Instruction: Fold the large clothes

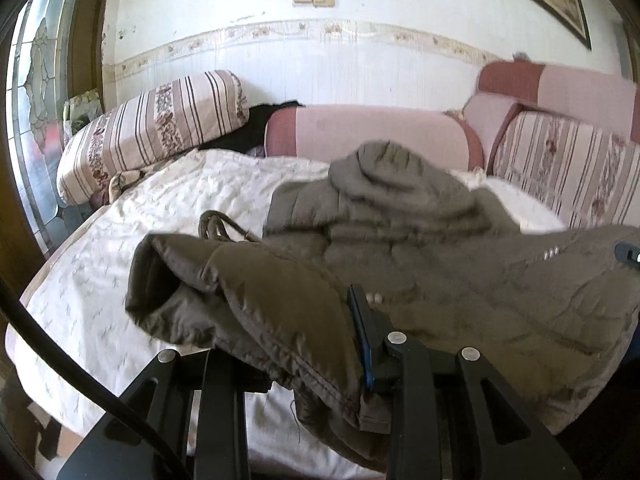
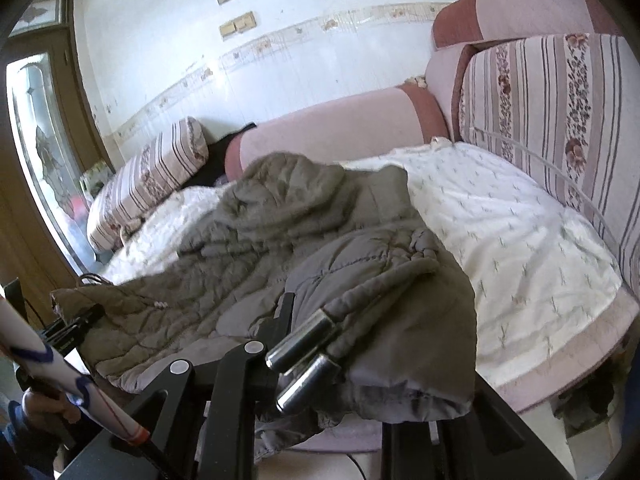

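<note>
Spreading across the white quilted bed cover (image 1: 120, 248), the olive padded jacket (image 1: 420, 248) lies with its hood toward the far wall and its near hem raised, seemingly so the lower half can be folded over. Striped floral cushions (image 1: 152, 132) and pink bolsters (image 1: 376, 132) line the far and right sides under a bordered white wall. The left gripper (image 1: 320, 344) is clamped on the hem's left corner; the right gripper (image 2: 360, 320) appears clenched on the right corner, though fabric hides its tips. Two metal cord ends (image 2: 304, 344) dangle there.
</note>
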A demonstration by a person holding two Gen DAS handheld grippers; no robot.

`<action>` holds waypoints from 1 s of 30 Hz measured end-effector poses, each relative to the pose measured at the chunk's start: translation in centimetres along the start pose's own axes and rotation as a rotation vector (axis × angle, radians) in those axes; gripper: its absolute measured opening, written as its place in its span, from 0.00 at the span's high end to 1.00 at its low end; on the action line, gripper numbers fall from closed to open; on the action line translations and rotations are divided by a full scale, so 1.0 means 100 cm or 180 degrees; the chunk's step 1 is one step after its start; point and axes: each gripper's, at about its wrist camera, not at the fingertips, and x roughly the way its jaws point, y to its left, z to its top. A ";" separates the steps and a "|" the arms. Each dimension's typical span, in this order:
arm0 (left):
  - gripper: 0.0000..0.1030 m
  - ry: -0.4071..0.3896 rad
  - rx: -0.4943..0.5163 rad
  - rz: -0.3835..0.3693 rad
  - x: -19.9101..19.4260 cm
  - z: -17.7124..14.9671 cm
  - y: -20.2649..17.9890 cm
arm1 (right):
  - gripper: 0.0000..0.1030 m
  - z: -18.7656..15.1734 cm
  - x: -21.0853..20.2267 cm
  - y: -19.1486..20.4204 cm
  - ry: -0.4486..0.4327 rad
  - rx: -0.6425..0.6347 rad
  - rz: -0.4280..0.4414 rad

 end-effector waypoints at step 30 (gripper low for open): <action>0.25 -0.0341 -0.0441 0.0288 0.144 0.224 0.051 | 0.79 0.265 0.266 -0.038 0.0020 0.0641 -0.0351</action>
